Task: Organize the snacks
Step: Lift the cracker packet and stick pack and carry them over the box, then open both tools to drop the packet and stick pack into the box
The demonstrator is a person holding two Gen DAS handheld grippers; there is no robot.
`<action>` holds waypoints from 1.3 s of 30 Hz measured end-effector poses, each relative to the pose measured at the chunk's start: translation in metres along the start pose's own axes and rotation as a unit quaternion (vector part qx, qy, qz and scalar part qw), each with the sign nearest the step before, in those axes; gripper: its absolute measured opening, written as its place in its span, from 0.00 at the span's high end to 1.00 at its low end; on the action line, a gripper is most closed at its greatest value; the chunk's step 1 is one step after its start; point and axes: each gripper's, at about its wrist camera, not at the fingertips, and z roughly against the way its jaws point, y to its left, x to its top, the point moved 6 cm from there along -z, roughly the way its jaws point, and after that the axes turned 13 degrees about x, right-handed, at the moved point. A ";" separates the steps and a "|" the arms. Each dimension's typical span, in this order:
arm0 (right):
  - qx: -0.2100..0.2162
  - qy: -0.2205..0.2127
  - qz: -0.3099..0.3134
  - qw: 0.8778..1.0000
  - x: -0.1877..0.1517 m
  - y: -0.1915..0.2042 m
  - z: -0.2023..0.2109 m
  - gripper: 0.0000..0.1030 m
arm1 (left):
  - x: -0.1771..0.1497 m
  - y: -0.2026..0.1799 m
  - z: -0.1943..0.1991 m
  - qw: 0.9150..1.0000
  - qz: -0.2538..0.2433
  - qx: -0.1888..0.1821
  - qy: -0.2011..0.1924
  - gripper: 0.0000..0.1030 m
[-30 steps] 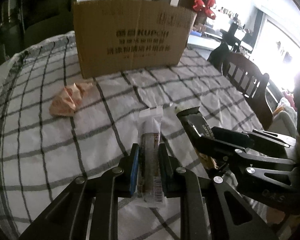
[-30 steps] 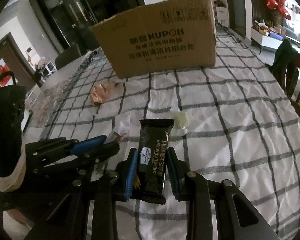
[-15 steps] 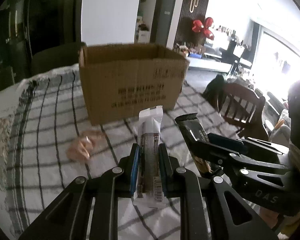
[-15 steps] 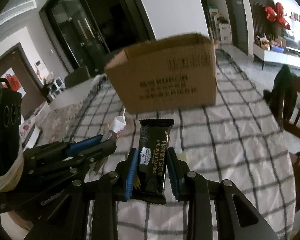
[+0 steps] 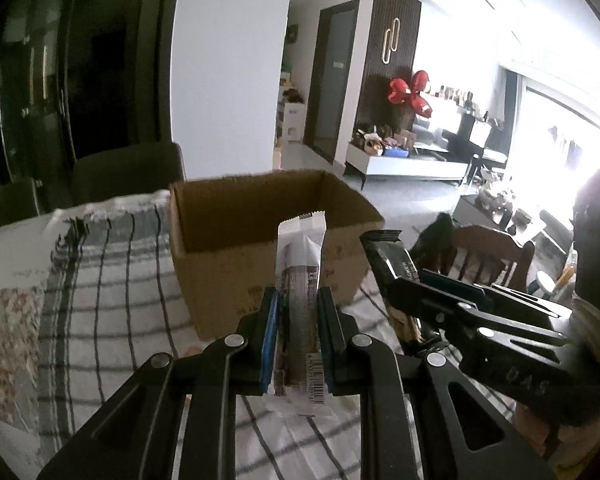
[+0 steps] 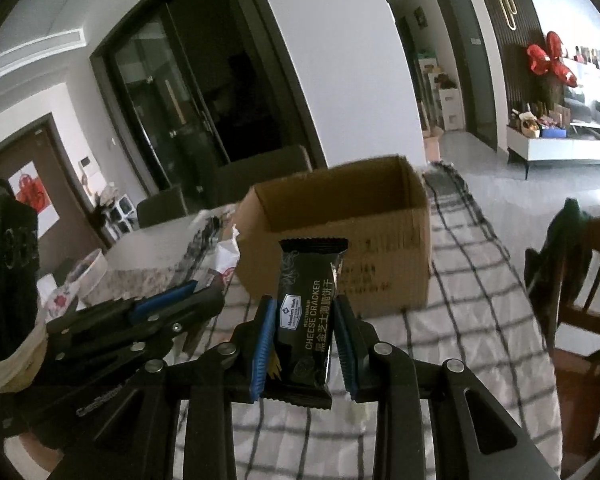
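Observation:
My left gripper (image 5: 298,300) is shut on a white snack bar (image 5: 302,268) and holds it upright, above the table and in front of the open cardboard box (image 5: 236,220). My right gripper (image 6: 305,312) is shut on a black cheese cracker packet (image 6: 306,312), also raised before the box (image 6: 380,272). The right gripper with its black packet (image 5: 392,260) shows at the right in the left wrist view. The left gripper (image 6: 172,304) shows at the left in the right wrist view. The box's inside bottom is hidden.
The table has a white checked cloth (image 6: 480,320). A wooden chair (image 6: 580,280) stands at the table's right side. A small white scrap (image 6: 358,414) lies on the cloth under my right gripper. Dark chairs (image 5: 124,172) stand behind the table.
Both grippers have risen from the table with their snacks and moved toward the box. The box's open top now shows. The pink wrapper on the cloth has dropped out of sight.

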 end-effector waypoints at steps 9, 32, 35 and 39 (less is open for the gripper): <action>-0.002 -0.017 0.008 1.000 0.046 -0.010 -0.016 0.70 | 0.039 0.009 -0.020 1.000 0.009 0.010 -0.009 0.81; -0.035 0.008 0.017 0.999 0.108 -0.048 -0.084 0.70 | 0.091 0.030 -0.112 0.998 -0.006 0.038 0.044 0.71; -0.057 0.012 0.019 0.998 0.107 -0.051 -0.085 0.57 | 0.089 0.034 -0.110 0.998 0.002 0.047 0.043 0.54; -0.083 0.007 0.029 0.996 0.105 -0.051 -0.081 0.51 | 0.084 0.039 -0.098 0.998 -0.002 0.063 0.029 0.43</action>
